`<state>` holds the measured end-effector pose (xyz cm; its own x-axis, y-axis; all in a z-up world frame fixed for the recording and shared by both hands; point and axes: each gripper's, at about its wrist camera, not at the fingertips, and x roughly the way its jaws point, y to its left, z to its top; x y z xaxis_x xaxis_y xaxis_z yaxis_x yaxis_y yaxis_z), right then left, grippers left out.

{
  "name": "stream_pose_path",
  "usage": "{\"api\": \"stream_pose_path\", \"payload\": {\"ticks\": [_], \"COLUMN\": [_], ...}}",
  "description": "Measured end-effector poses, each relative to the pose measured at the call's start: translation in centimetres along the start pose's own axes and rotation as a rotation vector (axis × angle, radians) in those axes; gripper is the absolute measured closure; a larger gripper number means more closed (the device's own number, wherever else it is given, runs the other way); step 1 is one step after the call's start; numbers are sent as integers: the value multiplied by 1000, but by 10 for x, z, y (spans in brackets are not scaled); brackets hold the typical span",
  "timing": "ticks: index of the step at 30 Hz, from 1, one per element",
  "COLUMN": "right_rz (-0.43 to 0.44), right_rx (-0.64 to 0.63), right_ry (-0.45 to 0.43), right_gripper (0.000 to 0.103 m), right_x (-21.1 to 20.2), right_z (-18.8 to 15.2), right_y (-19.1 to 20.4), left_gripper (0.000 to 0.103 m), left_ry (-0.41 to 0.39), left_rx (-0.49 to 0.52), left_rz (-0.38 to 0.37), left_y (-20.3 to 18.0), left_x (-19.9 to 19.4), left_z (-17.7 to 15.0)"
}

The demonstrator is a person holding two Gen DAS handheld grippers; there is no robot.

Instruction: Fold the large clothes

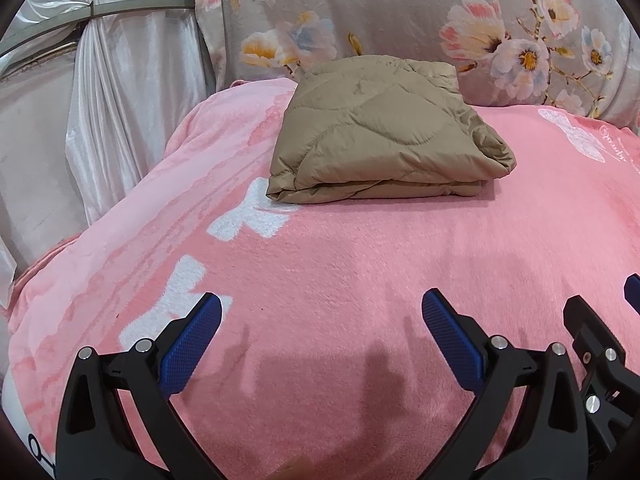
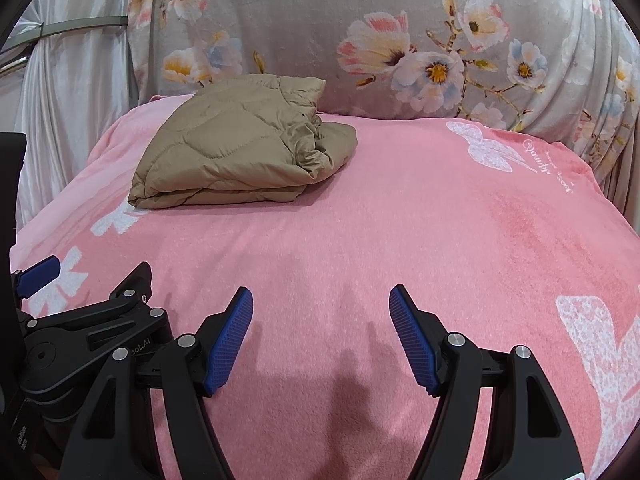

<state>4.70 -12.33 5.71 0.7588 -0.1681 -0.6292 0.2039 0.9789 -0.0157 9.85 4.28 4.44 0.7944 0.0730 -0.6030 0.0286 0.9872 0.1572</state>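
A tan quilted jacket [image 1: 384,132] lies folded into a compact bundle at the far side of the pink blanket [image 1: 360,264]. It also shows in the right wrist view [image 2: 236,144], at the far left. My left gripper [image 1: 322,304] is open and empty, hovering over the near part of the blanket, well short of the jacket. My right gripper [image 2: 322,300] is open and empty too, beside the left one and to its right. The right gripper's finger shows at the left wrist view's right edge [image 1: 588,320]. The left gripper's body shows at the lower left of the right wrist view [image 2: 92,328].
The pink blanket [image 2: 400,220] with white bow prints covers the surface. A grey floral cloth [image 1: 440,8] rises behind it. White satin curtains [image 1: 104,112] hang at the left. The blanket drops off at its left edge.
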Motion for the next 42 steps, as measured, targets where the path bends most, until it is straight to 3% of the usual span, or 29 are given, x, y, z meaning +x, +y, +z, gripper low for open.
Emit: {"api": "stream_pose_path", "payload": {"ticks": [42], "right_rz": [-7], "right_rx": [0], "right_ry": [-11], "right_gripper": [34], "right_x": [-4], "right_z": [0], "right_y": [3], "left_gripper": [9], "left_ry": [-21], "left_rx": [-8], "left_rz": [10], "left_y": [-2], "left_x": [-8], "left_z": [1]}}
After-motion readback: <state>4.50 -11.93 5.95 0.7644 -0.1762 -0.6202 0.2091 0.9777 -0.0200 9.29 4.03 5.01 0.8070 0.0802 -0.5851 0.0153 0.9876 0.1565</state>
